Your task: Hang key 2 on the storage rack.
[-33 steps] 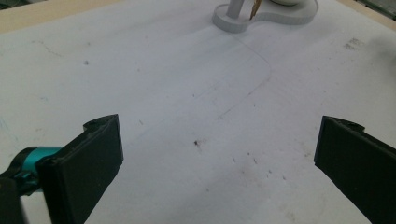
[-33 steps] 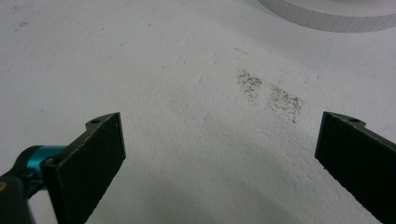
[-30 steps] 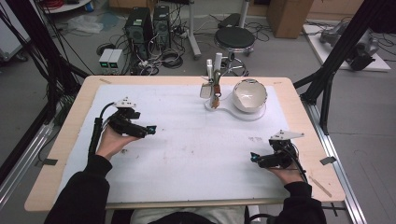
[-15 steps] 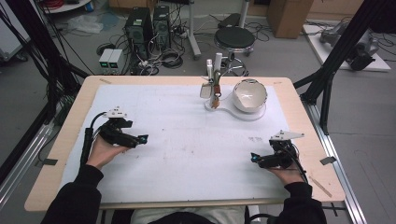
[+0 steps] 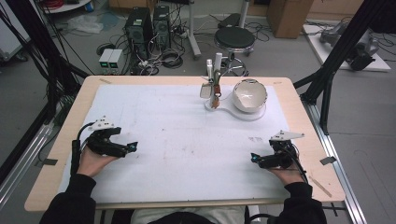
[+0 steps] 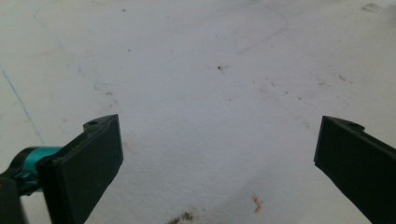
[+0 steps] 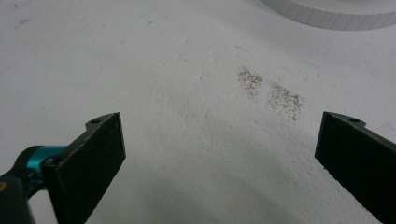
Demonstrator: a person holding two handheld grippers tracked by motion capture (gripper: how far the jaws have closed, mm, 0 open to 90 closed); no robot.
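At the near edge of the bench [image 5: 299,93], both hands are parked low and wide apart, nothing in play yet. The left tongs [image 5: 132,146] rest over bare white sheet on the left side, jaws spread wide with only speckled surface between them in the left gripper view. Same story across the way: the right tongs [image 5: 252,157] sit near the right corner, jaws gaping and empty, a dusting of dark crumbs [image 7: 271,91] just ahead of them in the right gripper view.

The action, when it comes, looks set for the far side. There's the white bowl [image 5: 250,94] on a pale board [image 5: 229,108], and just beside it, to its left, a cluster of small utensils [image 5: 212,86] standing and leaning together; what exactly they are is too small to tell. All of that lies well apart from both hands.

So this reads as the ready stance, the reach not yet begun. The right tongs are the nearer to the bowl; the next move would call for a long forward carry with the jaws kept open, then lining them up across the rim or a utensil handle before closing.
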